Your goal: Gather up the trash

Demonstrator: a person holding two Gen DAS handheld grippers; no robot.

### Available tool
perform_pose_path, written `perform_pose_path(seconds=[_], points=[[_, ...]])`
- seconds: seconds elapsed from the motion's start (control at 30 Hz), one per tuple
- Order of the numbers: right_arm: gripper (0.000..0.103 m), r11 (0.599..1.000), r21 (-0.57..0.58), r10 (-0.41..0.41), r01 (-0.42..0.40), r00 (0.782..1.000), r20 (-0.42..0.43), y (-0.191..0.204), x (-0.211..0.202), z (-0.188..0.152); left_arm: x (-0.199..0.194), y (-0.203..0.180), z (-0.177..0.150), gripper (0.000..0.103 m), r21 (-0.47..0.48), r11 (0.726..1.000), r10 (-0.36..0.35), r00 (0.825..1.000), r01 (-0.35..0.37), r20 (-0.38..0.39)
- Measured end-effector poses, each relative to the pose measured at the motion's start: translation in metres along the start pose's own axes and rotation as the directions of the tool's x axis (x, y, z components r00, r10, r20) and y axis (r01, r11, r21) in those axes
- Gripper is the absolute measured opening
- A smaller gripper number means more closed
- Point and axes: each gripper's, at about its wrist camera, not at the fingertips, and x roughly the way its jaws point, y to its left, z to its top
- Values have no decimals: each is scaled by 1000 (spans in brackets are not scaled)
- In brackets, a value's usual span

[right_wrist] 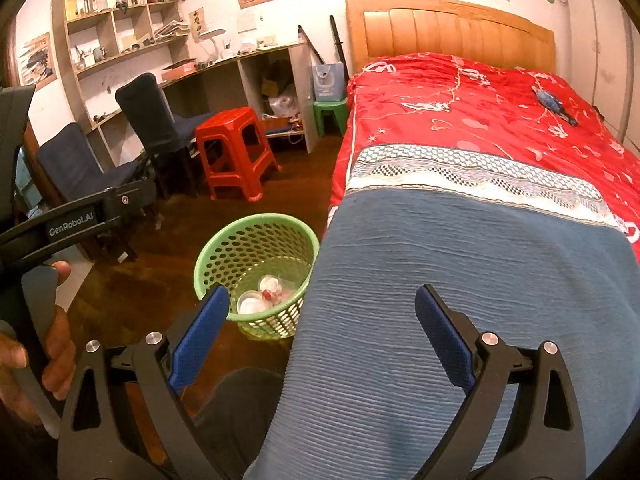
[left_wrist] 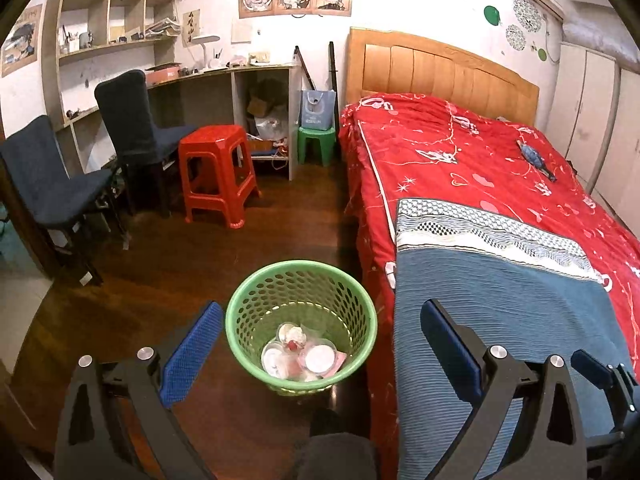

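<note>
A green perforated trash basket (left_wrist: 240, 320) stands on the wooden floor beside the bed and holds several white plastic cups and wrappers (left_wrist: 304, 354). It also shows in the right wrist view (right_wrist: 224, 254). My left gripper (left_wrist: 320, 328) is open and empty, held above the basket. My right gripper (right_wrist: 320, 312) is open and empty, over the blue blanket (right_wrist: 440, 280) at the bed's foot, with the basket to its left. The left gripper's body (right_wrist: 72, 220) shows at the left of the right wrist view.
The bed with a red quilt (left_wrist: 460, 152) fills the right side; a small blue object (left_wrist: 534, 158) lies on it. A red stool (left_wrist: 218, 172), a green stool (left_wrist: 316, 142), two dark chairs (left_wrist: 52, 184) and a desk with shelves (left_wrist: 224, 76) stand to the left and back.
</note>
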Motion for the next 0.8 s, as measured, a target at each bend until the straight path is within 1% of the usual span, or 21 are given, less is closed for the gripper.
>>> perform_pose_path(seconds=[0.8], points=[[94,1000,20,-10,10,1000,16,-8,-6,-2,-11,-4,-15,96,38,999,23,1000,-24,20]])
